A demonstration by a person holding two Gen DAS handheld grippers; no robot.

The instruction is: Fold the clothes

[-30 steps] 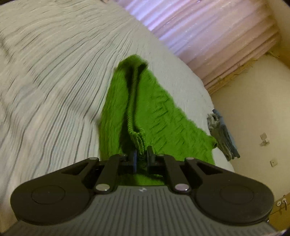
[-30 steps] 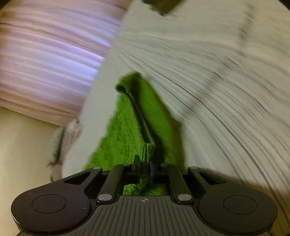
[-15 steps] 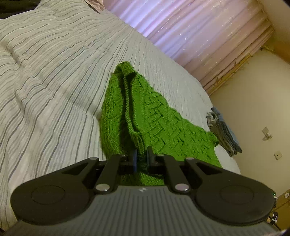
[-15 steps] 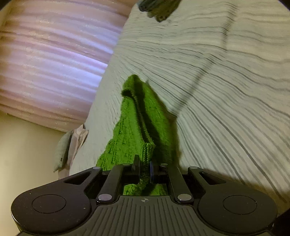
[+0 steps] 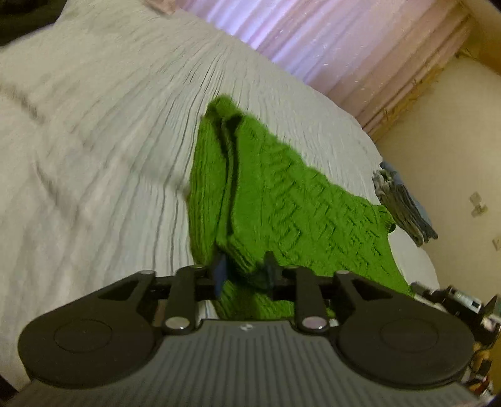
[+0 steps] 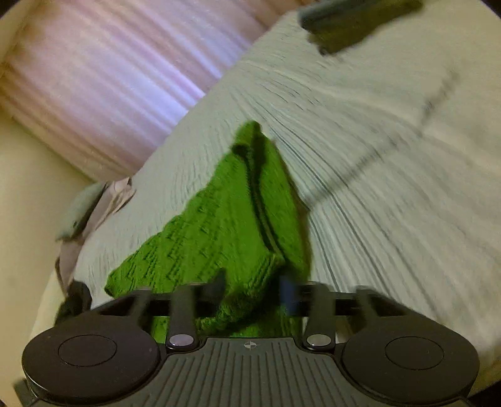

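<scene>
Both grippers hang over a folded green cable-knit sweater spread on a bed with a pale, thinly striped cover. Seen from the left wrist, the left gripper has its jaws opening, the two fingers parted with a ribbed corner of the sweater lying loosely in the gap; the pads no longer look pressed on the knit, though motion blur makes the contact hard to judge. From that corner the sweater runs away across the cover to a narrow far end, with a doubled edge along its left side and a broad patterned panel spreading to the right. Beyond its right edge a stack of grey folded clothes sits at the side of the bed, near a cream wall, and pink pleated curtains fill the top of the view. Seen from the right wrist, the right gripper is likewise opening, wider than the left, with the other ribbed corner of the sweater between its spread fingers and not clamped. A dark garment lies at the far end of the bed.
</scene>
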